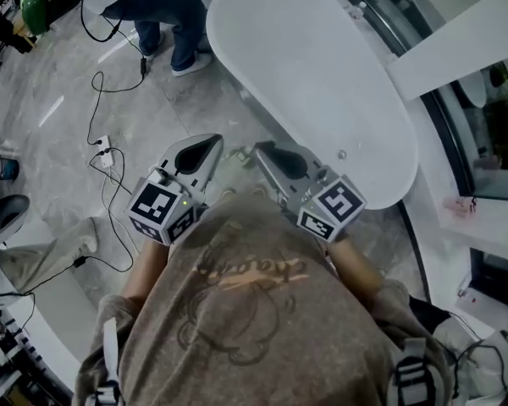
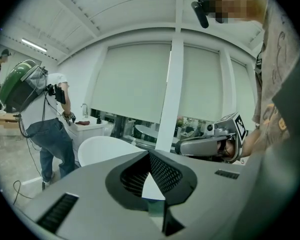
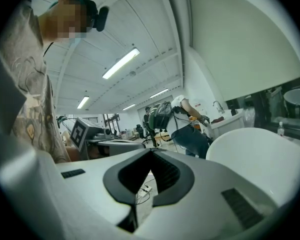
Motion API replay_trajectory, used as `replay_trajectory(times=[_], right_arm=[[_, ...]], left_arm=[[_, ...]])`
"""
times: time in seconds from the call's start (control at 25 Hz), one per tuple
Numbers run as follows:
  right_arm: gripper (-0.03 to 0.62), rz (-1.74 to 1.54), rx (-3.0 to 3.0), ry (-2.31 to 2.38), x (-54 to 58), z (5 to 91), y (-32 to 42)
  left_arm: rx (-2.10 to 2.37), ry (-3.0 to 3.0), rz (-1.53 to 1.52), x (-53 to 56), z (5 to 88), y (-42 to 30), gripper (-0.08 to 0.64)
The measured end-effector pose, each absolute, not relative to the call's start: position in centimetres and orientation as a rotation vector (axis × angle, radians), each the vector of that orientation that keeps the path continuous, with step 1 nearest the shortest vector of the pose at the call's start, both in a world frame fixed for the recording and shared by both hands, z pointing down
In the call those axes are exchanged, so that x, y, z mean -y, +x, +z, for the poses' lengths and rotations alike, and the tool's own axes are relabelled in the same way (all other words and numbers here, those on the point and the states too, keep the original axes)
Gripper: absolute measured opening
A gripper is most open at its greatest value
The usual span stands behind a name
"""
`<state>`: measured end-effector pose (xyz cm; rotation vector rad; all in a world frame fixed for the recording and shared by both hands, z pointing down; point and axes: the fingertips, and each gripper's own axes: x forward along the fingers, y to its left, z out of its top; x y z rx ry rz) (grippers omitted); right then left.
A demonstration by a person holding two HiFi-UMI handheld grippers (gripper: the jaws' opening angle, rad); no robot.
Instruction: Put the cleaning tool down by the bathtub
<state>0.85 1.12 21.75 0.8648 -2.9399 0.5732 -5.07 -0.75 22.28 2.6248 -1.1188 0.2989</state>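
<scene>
No cleaning tool is seen — left gripper (image 1: 218,141) and right gripper (image 1: 260,149) are held shut, empty, with the bathtub (image 1: 322,74) just ahead, nearer the right.

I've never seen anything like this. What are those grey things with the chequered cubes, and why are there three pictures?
There is no robot here. A person holds a grasping tool in each hand. The picture looking down comes from a camera on that person's head. It shows the left tool and the right tool held out in front of the chest, each carrying a marker cube. The other two pictures come from cameras riding on the tools, each looking along its own two jaws. In both, the jaws are closed and hold nothing. Below is a marbled floor with a white bathtub and some cables. Another person stands near the far end of the bathtub.
</scene>
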Motion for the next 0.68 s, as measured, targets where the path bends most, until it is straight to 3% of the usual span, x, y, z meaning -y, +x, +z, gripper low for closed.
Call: replay_trajectory(times=[0.68], right_arm=[[0.0, 0.492, 3.047, 0.589, -1.5, 20.7, 1.1]], left_arm=[[1.088, 2.576, 0.33, -0.8, 24.7, -4.4, 0.003]])
